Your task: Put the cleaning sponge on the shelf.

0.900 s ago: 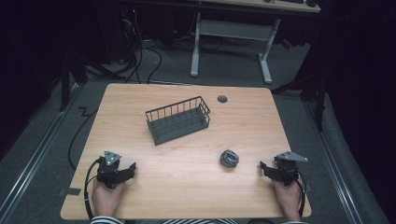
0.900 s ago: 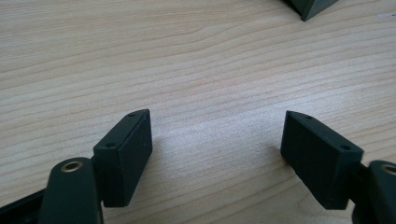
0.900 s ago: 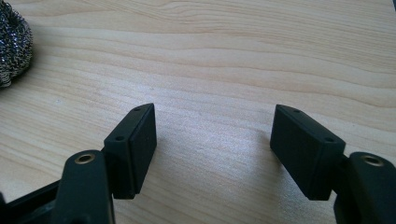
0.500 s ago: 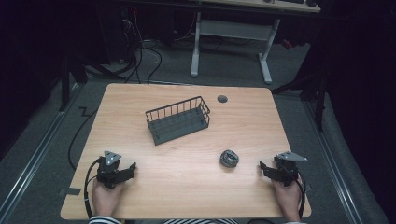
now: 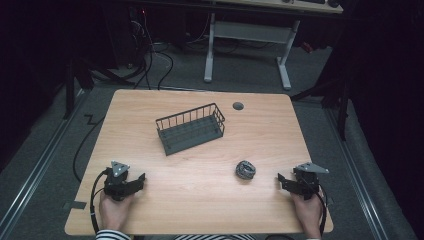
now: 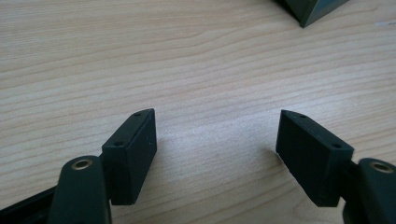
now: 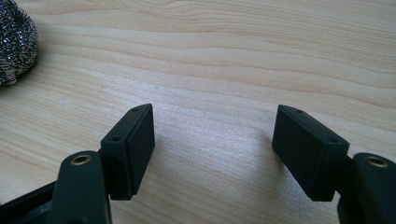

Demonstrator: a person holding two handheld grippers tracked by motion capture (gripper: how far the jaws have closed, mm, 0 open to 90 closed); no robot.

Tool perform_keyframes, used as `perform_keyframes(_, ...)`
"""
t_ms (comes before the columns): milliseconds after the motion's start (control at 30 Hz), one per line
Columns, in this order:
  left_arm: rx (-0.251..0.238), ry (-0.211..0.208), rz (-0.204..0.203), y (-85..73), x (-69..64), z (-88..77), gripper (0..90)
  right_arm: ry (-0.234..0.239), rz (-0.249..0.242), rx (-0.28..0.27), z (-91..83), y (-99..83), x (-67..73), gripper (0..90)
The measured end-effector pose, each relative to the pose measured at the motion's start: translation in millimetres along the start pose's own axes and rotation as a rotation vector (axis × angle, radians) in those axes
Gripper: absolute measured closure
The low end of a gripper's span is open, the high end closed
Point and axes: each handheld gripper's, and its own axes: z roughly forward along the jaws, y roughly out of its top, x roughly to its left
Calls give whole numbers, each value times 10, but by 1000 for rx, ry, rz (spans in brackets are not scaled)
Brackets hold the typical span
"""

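1 small, rounded steel-wool scouring pad [image 5: 245, 170], a grey tangle of shiny wire coils, lies loose on the pale wooden table [image 5: 200, 200], just beside the right gripper [image 5: 283, 181], probably its likely pick. The dark wire basket [image 5: 191, 128] stands well apart, perhaps its destination. Both the right and the left gripper [image 5: 140, 181] rest on the table with jaws spread, nothing between them.

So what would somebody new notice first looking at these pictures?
Probably the dark wire basket, sitting empty near the middle of the wooden table. Next, the shiny steel scouring ball lying alone toward the right, closest to the right gripper. That one and the left gripper rest open at the near corners, holding nothing.
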Motion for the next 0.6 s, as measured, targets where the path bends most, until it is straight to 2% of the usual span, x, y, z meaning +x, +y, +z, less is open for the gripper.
perform_keyframes(67, -22, -11, -13, 3, -4, -15, 296, 0, 0, 0, 0, 0, 0, 300)
perform_keyframes(300, -28, -47, -28, 66, -27, -38, 306, 1, -1, 1, 0, 0, 1, 296)
perform_keyframes(467, -26, -52, -18, 130, -76, -57, 302, 4, 0, 2, 0, 0, 4, 291)
perform_keyframes(600, -27, -71, -19, 181, -115, -64, 295, 4, 1, 2, 0, 0, 4, 290)
